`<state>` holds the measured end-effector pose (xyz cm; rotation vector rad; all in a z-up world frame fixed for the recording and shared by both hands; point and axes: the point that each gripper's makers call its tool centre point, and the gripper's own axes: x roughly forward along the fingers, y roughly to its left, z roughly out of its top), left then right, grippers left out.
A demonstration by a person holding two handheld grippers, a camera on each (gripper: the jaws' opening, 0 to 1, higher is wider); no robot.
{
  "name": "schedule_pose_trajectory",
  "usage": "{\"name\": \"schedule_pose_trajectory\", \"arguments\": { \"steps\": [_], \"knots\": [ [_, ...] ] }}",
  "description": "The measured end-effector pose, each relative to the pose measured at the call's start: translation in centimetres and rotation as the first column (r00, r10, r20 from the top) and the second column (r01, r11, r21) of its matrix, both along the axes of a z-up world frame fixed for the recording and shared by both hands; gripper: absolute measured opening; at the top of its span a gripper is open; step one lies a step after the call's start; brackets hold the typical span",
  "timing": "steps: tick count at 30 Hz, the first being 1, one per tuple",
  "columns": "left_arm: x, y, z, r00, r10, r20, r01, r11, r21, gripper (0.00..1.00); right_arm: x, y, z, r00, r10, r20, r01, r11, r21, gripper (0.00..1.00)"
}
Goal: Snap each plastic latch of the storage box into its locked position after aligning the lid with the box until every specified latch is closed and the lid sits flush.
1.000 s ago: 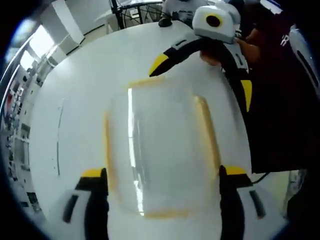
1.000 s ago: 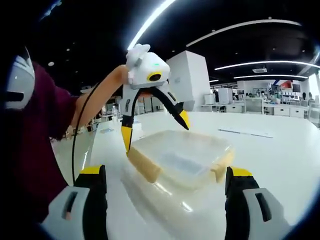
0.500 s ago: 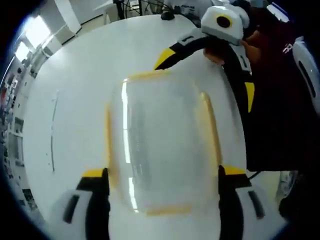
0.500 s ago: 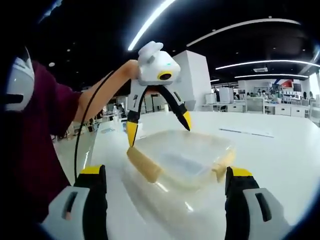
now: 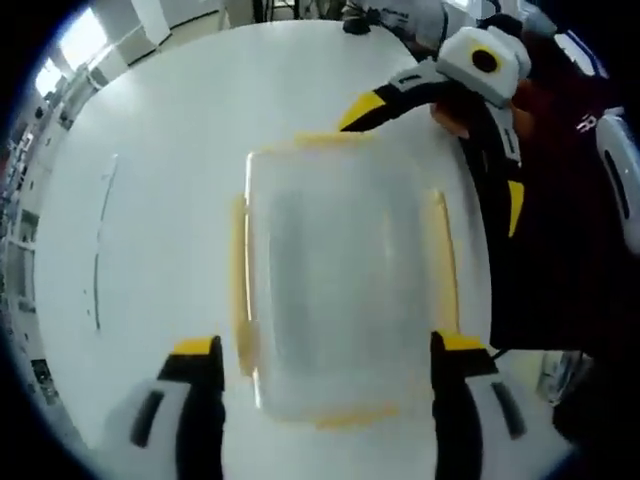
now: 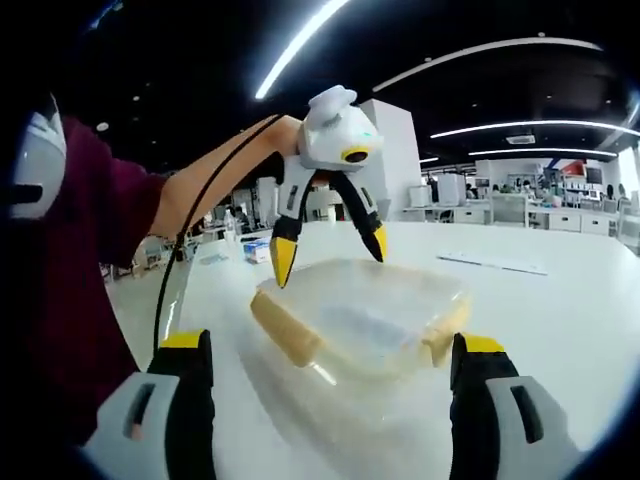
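Note:
A clear storage box with its lid on lies on the white table. Yellow latches show along its sides: left latch, right latch, far latch, near latch. My left gripper hangs open above the box, its jaws spread wider than the lid. In the right gripper view the left gripper hovers over the far left corner of the box. My right gripper stands open, low at the box's end, also seen as the right gripper.
A person's arm in a maroon sleeve holds the left gripper, with a black cable hanging from it. A small dark object sits at the table's far edge. Desks and shelves stand in the room behind.
The left gripper has risen and moved further over the box, seen from the right gripper view. The right gripper and the box have stayed put.

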<state>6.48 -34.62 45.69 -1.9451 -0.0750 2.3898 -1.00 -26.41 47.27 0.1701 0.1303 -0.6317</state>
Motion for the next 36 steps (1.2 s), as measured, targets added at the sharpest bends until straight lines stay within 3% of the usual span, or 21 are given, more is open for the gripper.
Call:
{"name": "schedule_pose_trajectory", "arguments": {
  "steps": [11, 31, 36],
  "knots": [
    [0.0, -0.6, -0.7, 1.0, 0.022, 0.018, -0.022, 0.999, 0.033, 1.0, 0.1, 0.1, -0.2, 1.0, 0.002, -0.01, -0.002, 1.0, 0.008, 1.0],
    [-0.8, 1.3, -0.4, 0.999, -0.034, -0.029, 0.035, 0.999, 0.029, 1.0, 0.4, -0.4, 0.2, 0.999, -0.023, 0.038, 0.02, 0.998, 0.066, 1.0],
    [-0.9, -1.1, 0.6, 0.998, -0.028, -0.051, 0.026, 0.999, -0.033, 0.92, 0.4, -0.4, 0.1, 1.0, -0.021, 0.019, 0.019, 0.998, 0.066, 1.0]
  ]
}}
